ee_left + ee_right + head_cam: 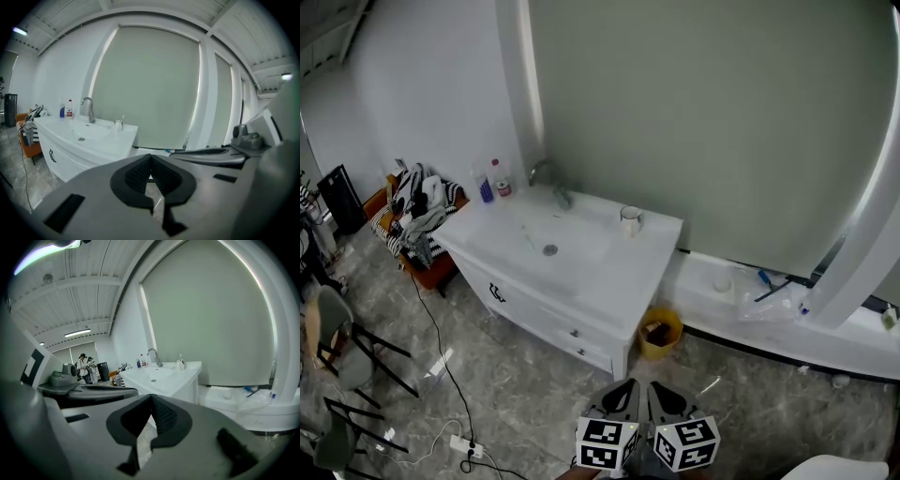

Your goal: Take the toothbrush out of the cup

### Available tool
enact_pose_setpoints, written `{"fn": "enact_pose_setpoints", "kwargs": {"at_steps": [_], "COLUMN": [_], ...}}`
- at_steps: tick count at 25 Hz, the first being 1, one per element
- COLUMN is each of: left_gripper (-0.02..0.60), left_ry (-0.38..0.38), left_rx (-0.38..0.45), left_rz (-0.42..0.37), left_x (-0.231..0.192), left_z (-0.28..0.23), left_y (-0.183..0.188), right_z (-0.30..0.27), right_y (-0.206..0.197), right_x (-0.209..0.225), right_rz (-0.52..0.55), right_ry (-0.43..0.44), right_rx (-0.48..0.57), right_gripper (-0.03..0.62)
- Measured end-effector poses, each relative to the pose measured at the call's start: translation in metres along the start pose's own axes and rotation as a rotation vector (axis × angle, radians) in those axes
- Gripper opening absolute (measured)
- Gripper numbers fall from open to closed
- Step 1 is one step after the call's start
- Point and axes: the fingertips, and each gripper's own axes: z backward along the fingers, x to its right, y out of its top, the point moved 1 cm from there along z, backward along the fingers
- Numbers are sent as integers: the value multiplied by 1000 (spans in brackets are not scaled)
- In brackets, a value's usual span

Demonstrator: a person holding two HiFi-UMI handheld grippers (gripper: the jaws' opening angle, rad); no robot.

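Observation:
A white cup [630, 220] stands on the right part of the white vanity top [609, 281], far ahead of me. It also shows as a small cup [118, 124] with a thin toothbrush [123, 118] sticking up in the left gripper view, and as a distant cup [180, 363] in the right gripper view. My left gripper [622, 398] and right gripper [664, 400] are side by side at the bottom of the head view, well short of the vanity. The left gripper [150, 165] and the right gripper [152, 406] are both shut with nothing between the pads.
A faucet [551, 180] and two bottles [492, 180] stand at the back of the sink. A yellow bin [660, 333] sits on the floor by the vanity. A chair with clothes [417, 220], dark stools [342, 361] and a power strip with cable [464, 445] are at the left.

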Motion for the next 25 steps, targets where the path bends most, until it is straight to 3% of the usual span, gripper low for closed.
{"fn": "enact_pose_setpoints", "kwargs": {"at_steps": [25], "left_gripper": [9], "left_ry": [81], "left_rx": [-30], "left_rz": [-27], "left_x": [-23], "left_z": [-133], "left_y": [61], "right_z": [-101], "right_y": [61], "right_x": [99], "right_rz": [-30], "right_ry": [105], "right_rx": [9], "right_gripper": [11]}}
